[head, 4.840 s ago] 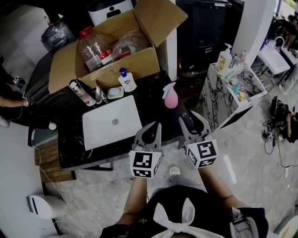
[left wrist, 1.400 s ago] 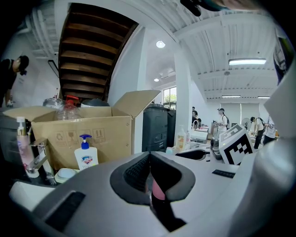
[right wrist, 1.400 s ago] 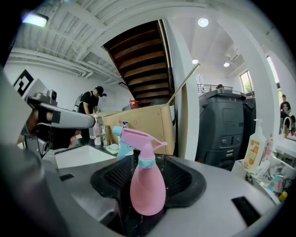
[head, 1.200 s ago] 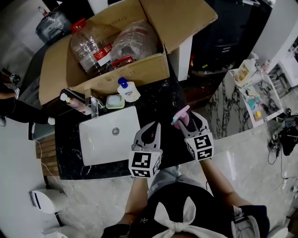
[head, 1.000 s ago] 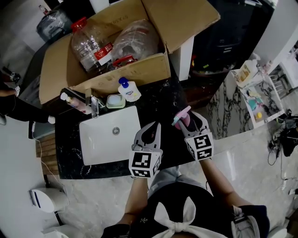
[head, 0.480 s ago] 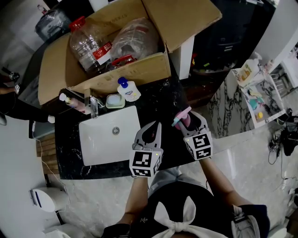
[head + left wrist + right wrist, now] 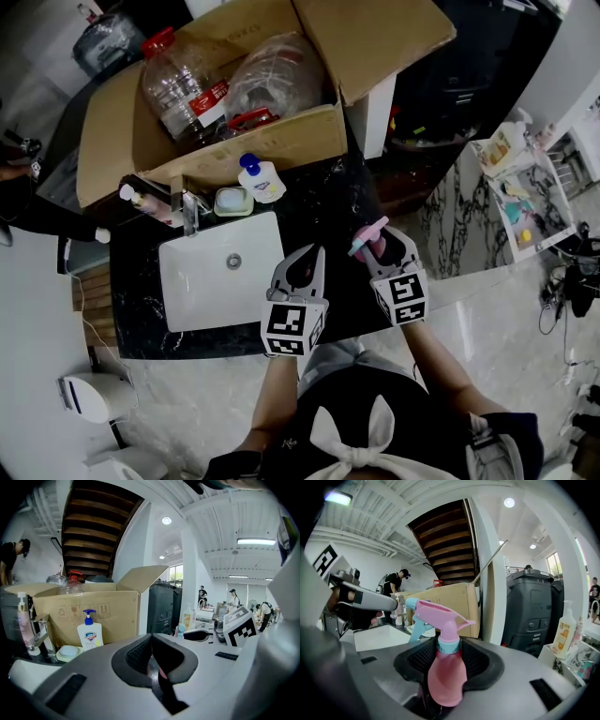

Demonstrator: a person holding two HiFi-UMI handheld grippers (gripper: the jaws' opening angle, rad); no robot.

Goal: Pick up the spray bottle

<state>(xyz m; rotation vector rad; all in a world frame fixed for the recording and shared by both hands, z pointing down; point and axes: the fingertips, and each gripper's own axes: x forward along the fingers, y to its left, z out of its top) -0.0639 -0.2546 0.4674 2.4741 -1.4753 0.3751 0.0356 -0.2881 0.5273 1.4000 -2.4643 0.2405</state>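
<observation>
A pink spray bottle (image 7: 367, 242) with a light-blue collar and trigger stands upright on the black counter (image 7: 323, 192), near its right front corner. My right gripper (image 7: 375, 246) reaches around it. In the right gripper view the bottle (image 7: 446, 667) fills the gap between the two black pads, and the jaws are closing on it. I cannot see the pads pressing its sides. My left gripper (image 7: 307, 255) hovers over the counter's front edge beside the sink, and in its own view its jaws (image 7: 150, 637) meet at the tips with nothing held.
A white sink (image 7: 225, 272) with a faucet (image 7: 190, 214) lies left of the grippers. Behind it are a hand-soap pump bottle (image 7: 255, 180), a soap dish (image 7: 232, 202) and an open cardboard box (image 7: 253, 141) holding large plastic bottles. A marble shelf unit (image 7: 511, 178) stands to the right.
Several seconds ago the right gripper was short of the bottle; now the bottle stands between its jaws. Over the last second both hands have held still.
</observation>
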